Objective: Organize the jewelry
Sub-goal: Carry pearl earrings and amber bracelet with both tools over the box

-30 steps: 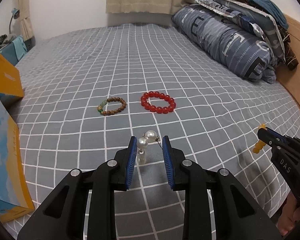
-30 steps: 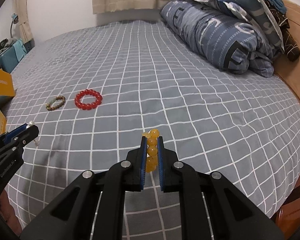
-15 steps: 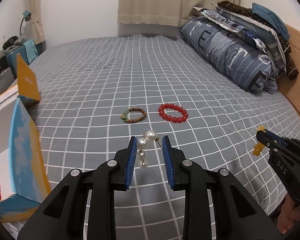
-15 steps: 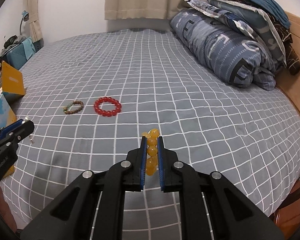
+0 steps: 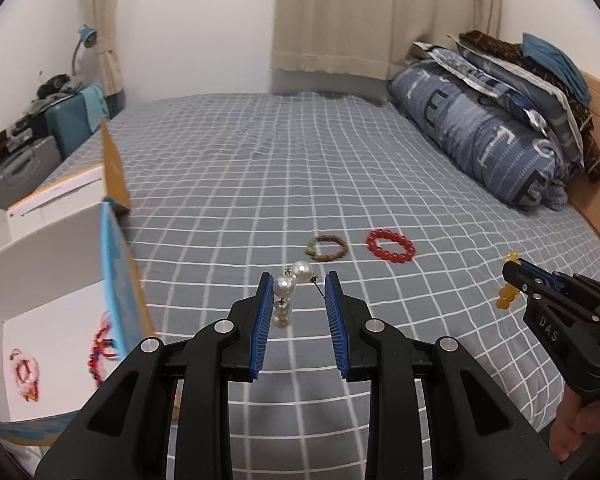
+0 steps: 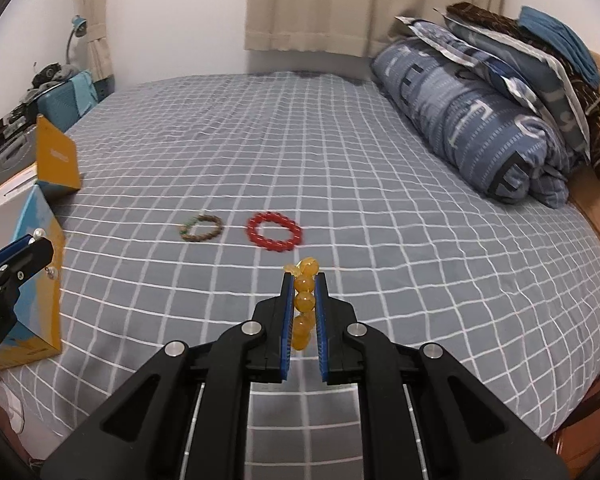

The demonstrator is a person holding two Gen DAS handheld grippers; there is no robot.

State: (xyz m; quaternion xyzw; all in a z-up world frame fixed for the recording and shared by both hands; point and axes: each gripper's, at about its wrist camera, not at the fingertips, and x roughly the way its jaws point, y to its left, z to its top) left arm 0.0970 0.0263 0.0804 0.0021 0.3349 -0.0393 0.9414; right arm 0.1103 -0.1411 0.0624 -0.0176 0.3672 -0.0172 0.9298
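Jewelry is in both grippers at this moment. The left gripper (image 5: 296, 292) has its jaws partly open yet spanned by a pearl earring (image 5: 288, 286): one pearl presses the left pad, the metal post reaches the right pad, and a smaller pearl hangs below. The right gripper (image 6: 303, 294) has its jaws almost fully closed on a yellow bead bracelet (image 6: 303, 304), whose beads line up between the pads with a loop sticking out past the tips. Both pieces hang above the bed (image 5: 260, 160), clear of its checked grey cover.

Farther out, near the middle of the bed, a brown bead bracelet (image 5: 327, 247) and a red bead bracelet (image 5: 390, 245) lie flat side by side, close but apart, with nothing touching them. At the bed's left edge stands an open white box (image 5: 60, 280) with blue and orange flaps; inside it lie a pink ornament (image 5: 24, 372) and a red and purple beaded piece (image 5: 100, 352).

Judging by this, the sorting is partly done: two items appear stored, two are in transit and presumably headed for the box, and the brown and red bracelets are left to collect. Folded bedding (image 5: 480, 140) is stacked along the bed's right edge.
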